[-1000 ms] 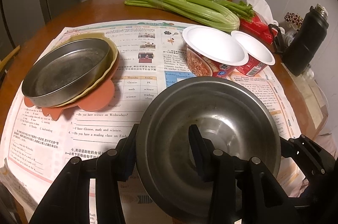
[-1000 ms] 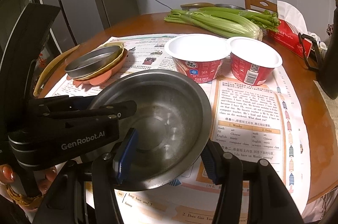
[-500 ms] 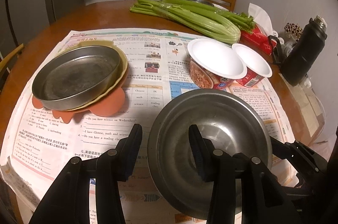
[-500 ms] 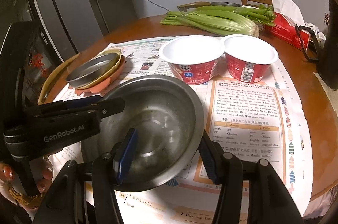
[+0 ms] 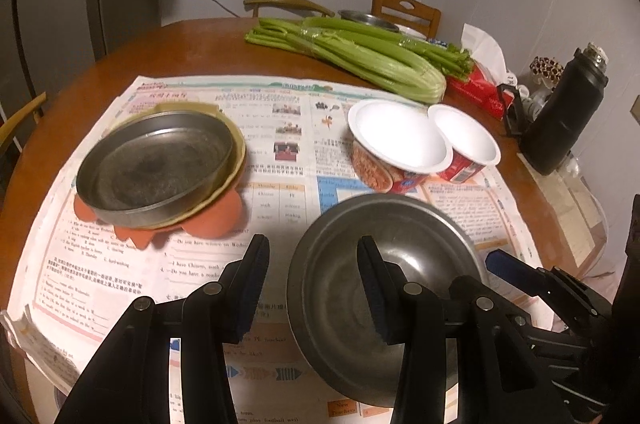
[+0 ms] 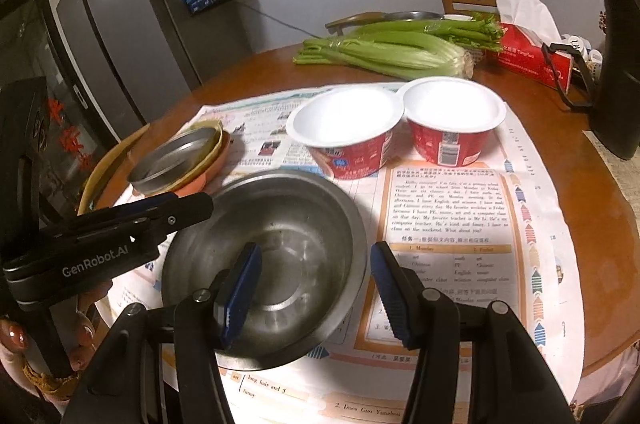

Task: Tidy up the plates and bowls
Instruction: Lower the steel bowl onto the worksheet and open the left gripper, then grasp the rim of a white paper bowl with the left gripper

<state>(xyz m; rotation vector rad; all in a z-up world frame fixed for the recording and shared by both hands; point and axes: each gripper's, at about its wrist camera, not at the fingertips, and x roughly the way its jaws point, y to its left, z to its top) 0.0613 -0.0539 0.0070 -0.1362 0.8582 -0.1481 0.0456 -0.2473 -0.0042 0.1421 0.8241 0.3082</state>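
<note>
Nearest the cameras, both the left gripper point(image 5: 310, 284) and right gripper point(image 6: 316, 294) have jaws astride the steel bowl point(image 6: 276, 256) rim, seemingly pinching it; keep it level between them, carrying toward the paper bowls point(image 6: 348, 131) beyond on the newspaper point(image 6: 448, 207)

"GenRobot.AI" in white on the black body of the left tongs point(image 6: 90, 258). Newspaper point(image 6: 448, 207) on the table, an English-lesson page: "Hello, everyone!" opens a paragraph, timetable headed "Monday" and "Friday" with "art", "math", "music", "English", "science", "computer class". Near edge: "long hair and 5", "funny", "2. Does Guo Yunzhou". Left wrist view, same newspaper: "Do you have science on Wednesday?", "I have Chinese, math and". Chinese print too small to read. Red cup point(image 6: 452, 119) labels and red tissue pack point(image 6: 532, 57) lettering unreadable.
</note>
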